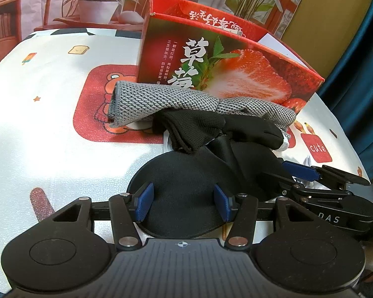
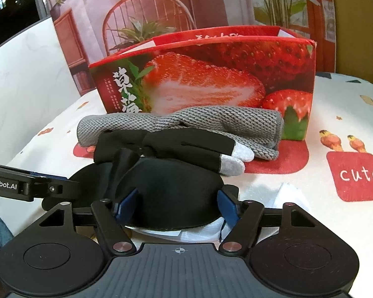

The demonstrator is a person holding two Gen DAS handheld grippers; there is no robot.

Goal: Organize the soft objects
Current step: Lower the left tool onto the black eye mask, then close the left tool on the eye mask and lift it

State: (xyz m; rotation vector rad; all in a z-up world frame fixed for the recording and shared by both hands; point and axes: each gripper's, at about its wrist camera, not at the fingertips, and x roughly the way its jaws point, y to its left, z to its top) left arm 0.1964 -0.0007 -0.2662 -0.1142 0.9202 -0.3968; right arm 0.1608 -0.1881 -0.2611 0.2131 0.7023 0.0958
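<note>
A black eye mask lies on the table before me. One lobe sits between the blue pads of my left gripper; it looks flat and runs past the left pad, so I cannot tell whether it is gripped. The other lobe bulges up between the pads of my right gripper, and both pads press on its sides. Just beyond the mask lies a black glove with grey fingertips, resting against a folded grey knitted cloth.
A red strawberry box, open at the top, stands right behind the cloth. White packaging lies under the mask's right side. The tablecloth carries cartoon prints. A printed backdrop hangs behind, and a blue curtain at the right.
</note>
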